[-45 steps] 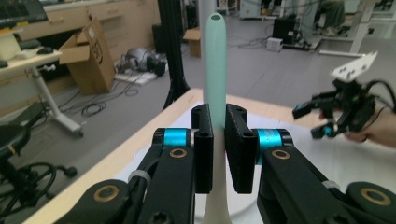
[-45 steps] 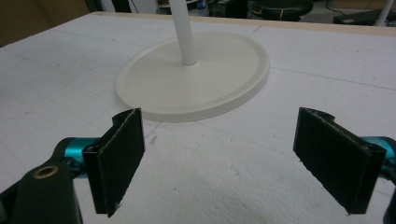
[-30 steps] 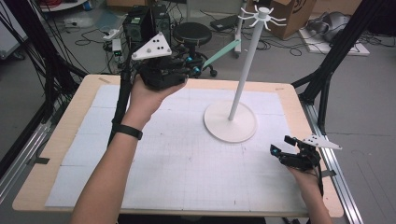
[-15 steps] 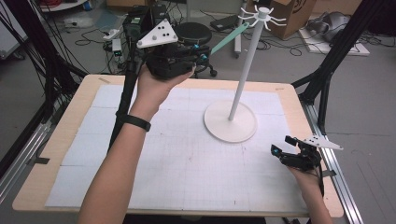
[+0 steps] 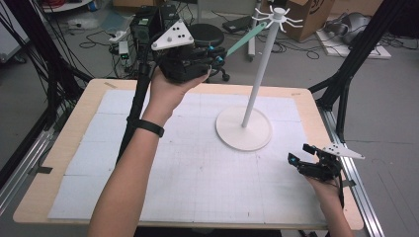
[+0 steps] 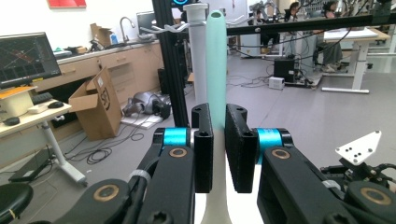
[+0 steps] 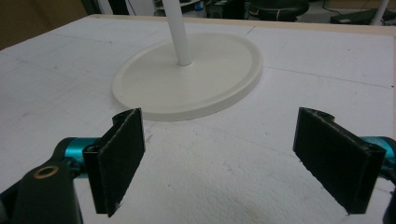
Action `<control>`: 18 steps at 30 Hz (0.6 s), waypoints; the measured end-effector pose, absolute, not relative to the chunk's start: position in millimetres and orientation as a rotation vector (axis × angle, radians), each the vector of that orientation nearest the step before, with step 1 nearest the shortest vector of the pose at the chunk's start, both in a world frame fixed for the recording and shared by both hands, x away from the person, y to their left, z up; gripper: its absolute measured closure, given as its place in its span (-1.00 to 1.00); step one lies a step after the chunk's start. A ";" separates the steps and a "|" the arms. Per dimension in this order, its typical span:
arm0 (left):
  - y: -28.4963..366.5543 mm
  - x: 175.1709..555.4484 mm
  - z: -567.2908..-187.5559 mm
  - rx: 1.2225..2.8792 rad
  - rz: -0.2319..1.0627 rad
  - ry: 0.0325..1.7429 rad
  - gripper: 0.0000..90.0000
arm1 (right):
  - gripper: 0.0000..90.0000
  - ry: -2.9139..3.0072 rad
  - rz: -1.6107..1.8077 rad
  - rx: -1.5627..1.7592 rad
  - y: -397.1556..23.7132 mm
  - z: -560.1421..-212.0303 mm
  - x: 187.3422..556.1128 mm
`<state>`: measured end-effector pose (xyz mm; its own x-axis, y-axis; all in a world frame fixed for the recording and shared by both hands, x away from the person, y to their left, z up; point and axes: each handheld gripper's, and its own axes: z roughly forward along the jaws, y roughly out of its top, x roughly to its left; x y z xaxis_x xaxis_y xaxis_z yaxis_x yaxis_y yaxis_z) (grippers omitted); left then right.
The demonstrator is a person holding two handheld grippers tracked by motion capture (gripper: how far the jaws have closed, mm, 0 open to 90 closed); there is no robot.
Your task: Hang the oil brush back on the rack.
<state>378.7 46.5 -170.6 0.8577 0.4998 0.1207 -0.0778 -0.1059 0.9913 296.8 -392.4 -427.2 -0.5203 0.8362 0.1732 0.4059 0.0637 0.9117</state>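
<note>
A long mint-green utensil handle (image 5: 245, 39) sticks out of my left gripper (image 5: 217, 54), which is shut on it and held high over the table's far edge. Its tip sits close to the hooked crown (image 5: 276, 17) of a white stand (image 5: 257, 74). In the left gripper view, the handle (image 6: 216, 60) rises between the pressed pads of the left gripper (image 6: 218, 135), just in front of the stand's pole (image 6: 196, 51). My right gripper (image 5: 299, 154) rests low at the table's right edge. It is open, with nothing in the right gripper (image 7: 233, 158).
The stand's round base (image 5: 244, 129) sits right of centre on the white gridded mat (image 5: 197, 173); the base (image 7: 187, 79) lies just ahead of the right jaws. Black frame legs (image 5: 346, 84) stand at the right, and cables and boxes are beyond the table.
My left gripper has lifted slightly and moved right, carrying the green handle's tip closer to the stand's hooks. The right gripper has stayed put.
</note>
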 end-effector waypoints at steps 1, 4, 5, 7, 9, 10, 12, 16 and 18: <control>46.1 378.4 -170.6 1.616 0.506 0.339 0.83 | -0.66 1.949 1.449 1.238 -392.4 -427.3 296.9; 45.7 377.7 -170.6 1.616 0.504 0.331 0.83 | -0.66 1.951 1.448 1.239 -392.3 -427.2 296.8; 45.6 377.4 -170.6 1.619 0.500 0.326 0.83 | -0.66 1.949 1.450 1.235 -392.4 -427.1 296.8; 44.3 376.1 -170.6 1.621 0.506 0.321 0.83 | -0.66 1.947 1.451 1.236 -392.7 -427.1 296.8; 43.4 376.4 -171.2 1.625 0.509 0.327 0.83 | -0.66 1.946 1.451 1.238 -392.9 -427.1 296.9; 43.2 376.8 -171.4 1.627 0.514 0.331 0.83 | -0.66 1.946 1.452 1.238 -392.8 -427.1 296.9; 43.2 378.2 -171.9 1.627 0.524 0.343 0.83 | -0.66 1.949 1.449 1.237 -392.4 -427.0 296.6; 41.3 380.1 -173.4 1.633 0.534 0.345 0.83 | -0.66 1.946 1.451 1.237 -392.6 -427.0 296.7; 39.4 381.5 -174.2 1.626 0.539 0.349 0.83 | -0.66 1.946 1.452 1.242 -392.7 -426.9 296.6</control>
